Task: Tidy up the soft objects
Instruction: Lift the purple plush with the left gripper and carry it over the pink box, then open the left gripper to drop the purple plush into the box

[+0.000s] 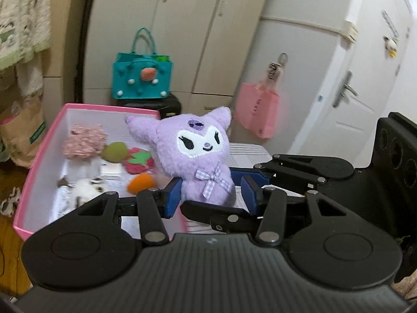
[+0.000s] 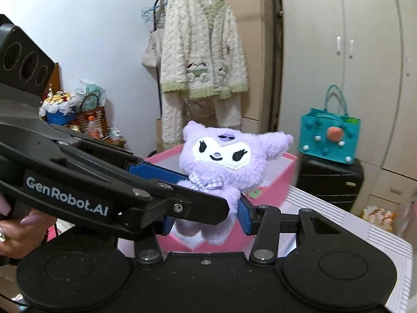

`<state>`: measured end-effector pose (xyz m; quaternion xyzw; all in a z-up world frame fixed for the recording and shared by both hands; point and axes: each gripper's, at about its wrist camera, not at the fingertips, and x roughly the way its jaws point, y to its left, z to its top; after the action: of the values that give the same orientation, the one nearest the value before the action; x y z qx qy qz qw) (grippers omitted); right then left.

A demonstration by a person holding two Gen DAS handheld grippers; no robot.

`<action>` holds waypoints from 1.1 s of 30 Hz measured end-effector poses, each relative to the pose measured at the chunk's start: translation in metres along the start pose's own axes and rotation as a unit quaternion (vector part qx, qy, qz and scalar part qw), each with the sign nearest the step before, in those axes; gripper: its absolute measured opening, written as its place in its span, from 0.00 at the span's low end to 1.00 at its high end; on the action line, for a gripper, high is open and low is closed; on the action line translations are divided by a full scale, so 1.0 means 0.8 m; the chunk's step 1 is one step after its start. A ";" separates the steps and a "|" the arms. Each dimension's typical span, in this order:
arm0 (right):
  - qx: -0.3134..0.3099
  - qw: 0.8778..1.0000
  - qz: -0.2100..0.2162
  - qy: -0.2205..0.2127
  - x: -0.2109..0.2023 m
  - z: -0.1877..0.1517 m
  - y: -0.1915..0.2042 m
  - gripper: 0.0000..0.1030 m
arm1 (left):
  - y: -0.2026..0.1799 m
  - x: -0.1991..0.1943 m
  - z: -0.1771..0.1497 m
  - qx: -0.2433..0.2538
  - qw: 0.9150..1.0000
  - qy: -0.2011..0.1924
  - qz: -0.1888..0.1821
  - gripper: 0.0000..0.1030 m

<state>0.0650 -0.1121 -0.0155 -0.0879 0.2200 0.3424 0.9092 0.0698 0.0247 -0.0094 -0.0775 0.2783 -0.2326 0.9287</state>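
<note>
A purple plush toy [image 1: 198, 154] with a white face and a checked bow hangs upright in the air, held low on its body by both grippers. My left gripper [image 1: 211, 198] has its blue pads pressed on the toy's lower sides. My right gripper [image 2: 206, 221] clamps the same lower body from the other side, its black fingers [image 1: 294, 167] crossing in from the right. Behind and left of the toy stands an open pink box [image 1: 39, 161] holding a pink knitted piece [image 1: 83, 140], a green ball [image 1: 114, 151], a felt strawberry [image 1: 138, 160], an orange carrot [image 1: 140, 182] and a white plush [image 1: 86, 193].
A teal felt bag [image 2: 329, 135] sits on a black suitcase [image 2: 328, 180] by the wardrobe. A pink bag [image 1: 256, 109] hangs beside the white door. A fluffy robe [image 2: 203, 52] hangs on a rack. A striped white surface [image 2: 338, 224] lies below. A person's hand [image 2: 15, 232] holds the left gripper.
</note>
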 end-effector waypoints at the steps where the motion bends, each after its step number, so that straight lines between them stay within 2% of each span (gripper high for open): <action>1: 0.000 1.000 0.006 0.006 0.011 0.007 0.000 0.51 | 0.011 0.002 0.005 -0.007 1.000 0.002 0.003 0.46; 10: 0.024 0.995 0.055 0.085 0.116 0.045 -0.023 0.51 | 0.105 0.046 0.037 -0.092 0.995 0.029 0.018 0.46; 17: 0.029 0.986 0.081 0.143 0.170 0.049 -0.042 0.51 | 0.161 0.087 0.045 -0.147 0.987 0.068 0.016 0.46; 24: 0.018 0.979 0.086 0.184 0.200 0.051 -0.056 0.51 | 0.181 0.117 0.043 -0.163 0.981 0.101 0.000 0.47; 27: 0.026 0.975 0.095 0.199 0.207 0.047 -0.063 0.52 | 0.187 0.121 0.038 -0.177 0.978 0.110 -0.002 0.56; 30: 0.006 0.976 0.083 0.201 0.209 0.045 -0.057 0.54 | 0.181 0.111 0.035 -0.167 0.981 0.098 0.016 0.61; 33: -0.005 0.976 0.075 0.204 0.205 0.044 -0.051 0.58 | 0.174 0.093 0.030 -0.155 0.984 0.080 0.024 0.62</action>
<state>0.2135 -0.0358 -0.0594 -0.1432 0.4048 0.3852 0.8169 0.1924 0.1121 -0.0631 -0.1952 0.3863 -0.1696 0.8854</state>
